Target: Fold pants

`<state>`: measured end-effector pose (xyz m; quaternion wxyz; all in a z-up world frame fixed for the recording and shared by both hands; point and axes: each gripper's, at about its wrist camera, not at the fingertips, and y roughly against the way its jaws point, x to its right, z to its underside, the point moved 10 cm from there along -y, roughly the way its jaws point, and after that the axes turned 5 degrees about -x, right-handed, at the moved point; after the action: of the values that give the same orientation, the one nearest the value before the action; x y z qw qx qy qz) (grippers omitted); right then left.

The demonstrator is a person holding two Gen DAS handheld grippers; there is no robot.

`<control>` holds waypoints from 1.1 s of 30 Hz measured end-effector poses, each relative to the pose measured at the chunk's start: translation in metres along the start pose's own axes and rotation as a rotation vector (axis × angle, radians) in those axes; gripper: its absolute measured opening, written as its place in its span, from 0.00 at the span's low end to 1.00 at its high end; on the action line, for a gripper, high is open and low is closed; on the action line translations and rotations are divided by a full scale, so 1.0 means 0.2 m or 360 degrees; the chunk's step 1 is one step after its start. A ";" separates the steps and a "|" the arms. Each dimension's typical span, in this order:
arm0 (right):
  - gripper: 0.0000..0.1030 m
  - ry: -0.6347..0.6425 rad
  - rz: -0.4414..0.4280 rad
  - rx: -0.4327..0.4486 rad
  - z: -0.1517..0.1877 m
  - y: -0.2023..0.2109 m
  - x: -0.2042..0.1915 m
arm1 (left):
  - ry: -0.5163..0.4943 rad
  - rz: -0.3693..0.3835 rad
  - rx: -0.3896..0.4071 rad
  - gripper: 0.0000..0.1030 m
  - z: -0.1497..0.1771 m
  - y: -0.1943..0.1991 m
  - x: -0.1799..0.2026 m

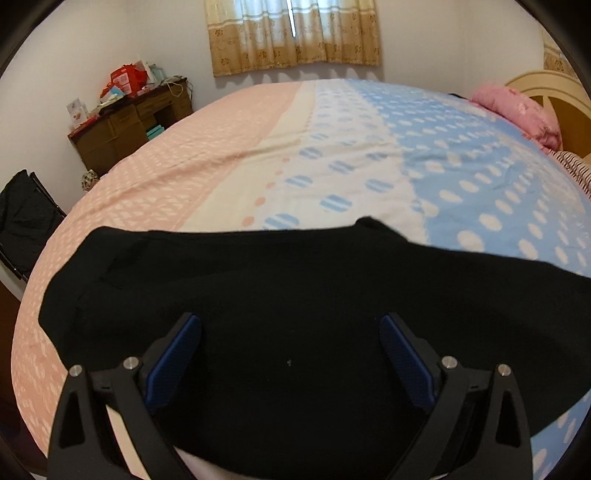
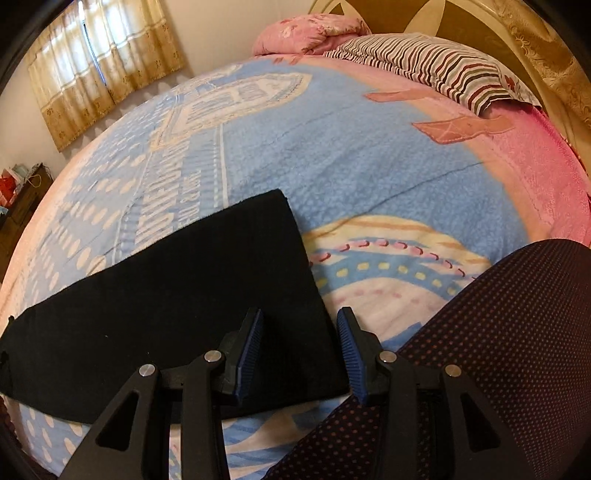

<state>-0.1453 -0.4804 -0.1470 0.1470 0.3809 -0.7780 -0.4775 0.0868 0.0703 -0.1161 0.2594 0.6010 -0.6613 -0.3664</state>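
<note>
Pants (image 1: 295, 295): black, flat on bed (image 1: 369, 155)
Left gripper (image 1: 291, 325): wide apart, empty
Right gripper (image 2: 300, 321): partly spread, gripping nothing

Left wrist view: looks steeply down from close above the pants (image 1: 288, 295), facing across the bed (image 1: 207, 166) toward the curtain (image 1: 295, 37) and desk (image 1: 129, 122). Right wrist view: same close, downward pitch, facing the headboard (image 2: 443, 22) and pillows (image 2: 424, 62). The 2 views share the pants (image 2: 177, 288), bed (image 2: 332, 147), curtain (image 2: 103, 62) and pink pillow (image 1: 517, 110).
</note>
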 end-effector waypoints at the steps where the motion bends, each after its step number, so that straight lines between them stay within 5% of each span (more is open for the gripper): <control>1: 0.44 -0.0011 -0.0003 -0.0004 0.00 0.00 0.00 | -0.0007 -0.0011 0.0000 0.97 0.01 -0.01 0.00; 12: 0.44 0.0041 0.0003 -0.0031 0.01 -0.02 -0.03 | -0.0009 -0.0030 0.0068 1.00 0.04 -0.02 0.01; 19: 0.30 0.0125 0.0044 -0.0017 0.04 -0.01 -0.09 | -0.0006 -0.0032 0.0071 1.00 0.03 -0.03 0.02; 24: 0.12 0.0141 0.0037 0.0000 0.03 0.02 -0.11 | -0.0002 -0.0027 0.0076 1.00 0.03 -0.03 0.02; 28: 0.11 0.0171 -0.0022 0.0125 -0.04 0.21 -0.20 | 0.0003 -0.0020 0.0077 1.00 0.03 -0.03 0.02; 33: 0.11 0.0384 -0.0147 0.0258 -0.06 0.49 -0.56 | 0.0005 -0.0018 0.0079 1.00 0.03 -0.03 0.02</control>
<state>-0.1080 -0.3817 -0.0417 0.1860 0.4816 -0.7723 -0.3701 0.0858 0.0671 -0.1256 0.2434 0.6115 -0.6664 -0.3503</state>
